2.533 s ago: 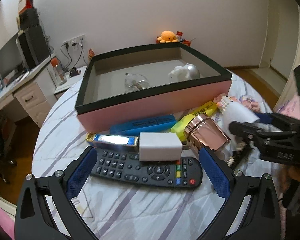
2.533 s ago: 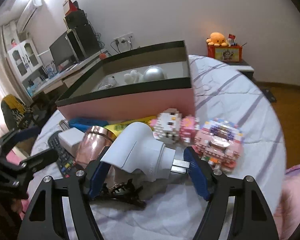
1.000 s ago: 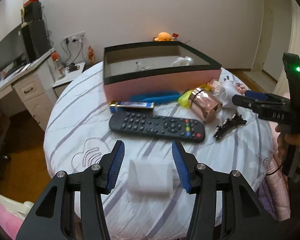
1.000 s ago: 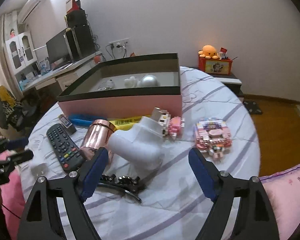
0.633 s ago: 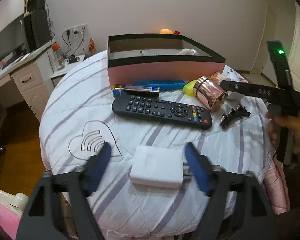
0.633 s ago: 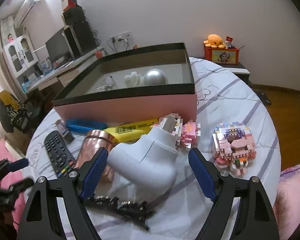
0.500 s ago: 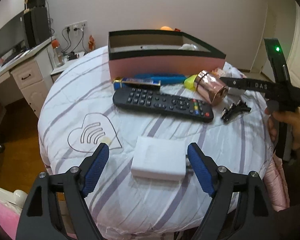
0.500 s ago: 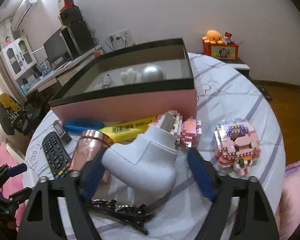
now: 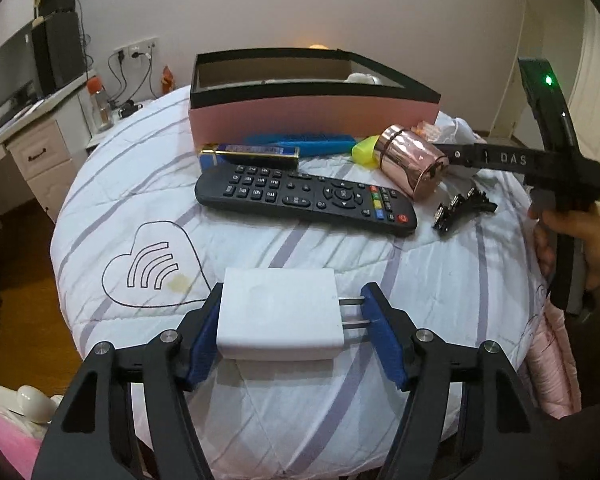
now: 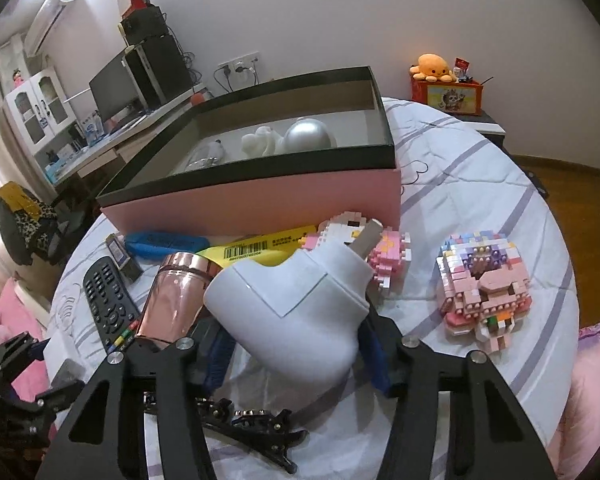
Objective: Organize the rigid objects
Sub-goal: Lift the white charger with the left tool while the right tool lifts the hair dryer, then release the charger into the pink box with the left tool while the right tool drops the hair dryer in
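Left jaws closed since earlier onto white charger (image 9: 278, 314); prongs face right pad.

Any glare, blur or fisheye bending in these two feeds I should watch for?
Left wrist view: sharp; the white charger casts a soft shadow below, the rose-gold cup shows bright reflections, and edges curve into dark corners. Right wrist view: blown-out glare top left, the pink box bows, and the white adapter is crisp.

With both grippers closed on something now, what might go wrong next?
The left gripper holds the white charger with one pad on its metal prongs, so it may twist or slip. The right gripper squeezes a rounded white plug; it could pop out onto the hair clip.
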